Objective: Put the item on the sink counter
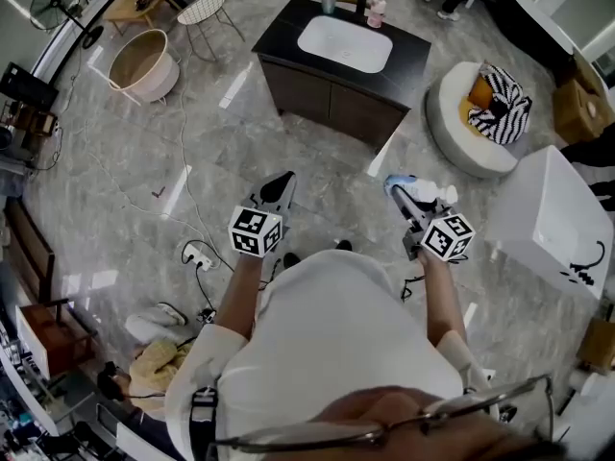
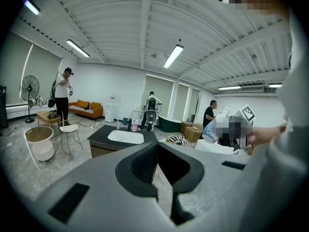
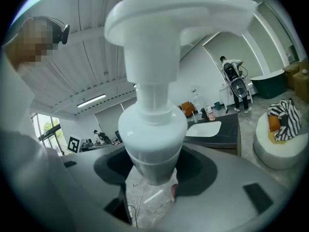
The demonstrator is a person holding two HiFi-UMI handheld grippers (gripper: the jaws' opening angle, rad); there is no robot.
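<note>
- The right gripper (image 1: 408, 198) holds the task's thing, a pale-blue translucent pump bottle with a white dispenser head (image 1: 434, 196). Its jaws stand fairly wide because the bottle's round body fills the gap between them.
- The grip sits on the body below the collar, and the pump head rises upright above the jaws. I judge this is so the base stays free to be set down flat and nothing spills.
- The bottle is carried in the air, well short of the black-topped sink desk with its white oval basin (image 1: 279, 36). The grey marble-patterned floor (image 1: 221, 133) lies between the person and the desk's near side.
- The left gripper (image 1: 279, 188) is empty, with its jaws closed together. It is held out towards the desk beside the right one, probably just kept out of the way, since one gripper is enough for this bottle.
- A few small bottles (image 1: 376, 12) stand at the desk's far rim behind the basin, so the bare black strips to either side of the basin look like the easiest landing places.
- The task seems to be in its carrying stage: the bottle is picked up but not yet placed.
- The next move calls for walking up to the desk, lowering the bottle until its base rests on the black top, and only then letting the jaws spread.
</note>
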